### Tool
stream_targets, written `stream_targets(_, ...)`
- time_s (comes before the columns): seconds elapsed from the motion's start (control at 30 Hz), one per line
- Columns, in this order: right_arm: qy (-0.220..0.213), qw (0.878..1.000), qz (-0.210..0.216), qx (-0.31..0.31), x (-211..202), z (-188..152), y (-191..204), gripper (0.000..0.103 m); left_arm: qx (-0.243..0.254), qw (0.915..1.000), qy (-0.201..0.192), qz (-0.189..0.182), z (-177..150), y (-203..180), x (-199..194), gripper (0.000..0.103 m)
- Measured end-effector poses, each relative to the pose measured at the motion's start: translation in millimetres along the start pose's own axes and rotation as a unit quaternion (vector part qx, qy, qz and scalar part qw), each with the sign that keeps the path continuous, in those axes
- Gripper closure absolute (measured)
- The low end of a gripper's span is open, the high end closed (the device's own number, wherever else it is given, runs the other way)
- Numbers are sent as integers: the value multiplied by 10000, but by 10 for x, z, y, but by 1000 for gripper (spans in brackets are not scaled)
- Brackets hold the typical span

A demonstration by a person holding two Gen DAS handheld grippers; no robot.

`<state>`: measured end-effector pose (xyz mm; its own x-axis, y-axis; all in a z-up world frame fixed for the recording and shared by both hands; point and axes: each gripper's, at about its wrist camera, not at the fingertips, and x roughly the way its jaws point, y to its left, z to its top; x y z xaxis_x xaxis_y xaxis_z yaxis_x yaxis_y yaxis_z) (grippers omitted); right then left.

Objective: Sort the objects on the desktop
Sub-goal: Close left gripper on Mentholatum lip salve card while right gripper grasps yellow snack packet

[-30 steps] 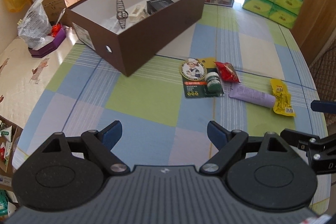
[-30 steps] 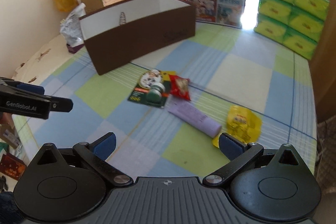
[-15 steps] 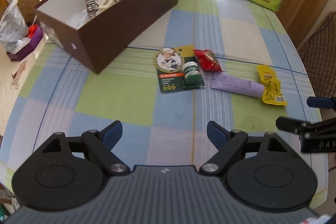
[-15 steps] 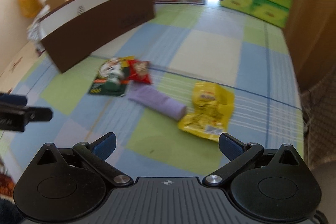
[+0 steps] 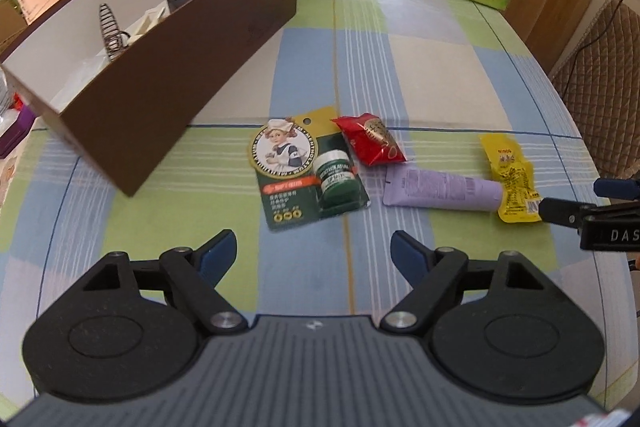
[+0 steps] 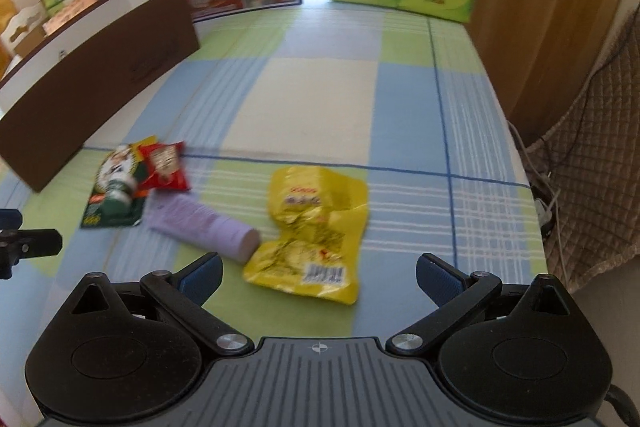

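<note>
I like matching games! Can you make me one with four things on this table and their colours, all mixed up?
Things:
1. tube
2. crinkly snack packet
3. small snack packet
4. big box

Colours:
A. brown outside, white inside
B. yellow
C. purple
D. red

Pairs: 1-C, 2-B, 3-D, 4-A
</note>
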<state>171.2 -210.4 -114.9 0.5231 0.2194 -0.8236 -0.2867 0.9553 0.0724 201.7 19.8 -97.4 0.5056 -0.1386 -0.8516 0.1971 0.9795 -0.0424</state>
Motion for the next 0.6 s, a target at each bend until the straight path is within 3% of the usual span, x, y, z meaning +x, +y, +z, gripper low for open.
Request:
stream_targets(0.17, -69, 9999, -27, 89, 128, 55, -66, 4, 151, 9999, 23, -69, 96, -25, 168, 23)
stream_targets(0.47, 4, 9999, -101, 129, 429, 122, -99, 25, 369, 9992, 50, -160, 289, -59, 449, 26)
stream_targets(0.6, 22, 9999, -127, 99, 503, 130, -111, 28, 434, 9988, 72, -226, 343, -82, 569, 36)
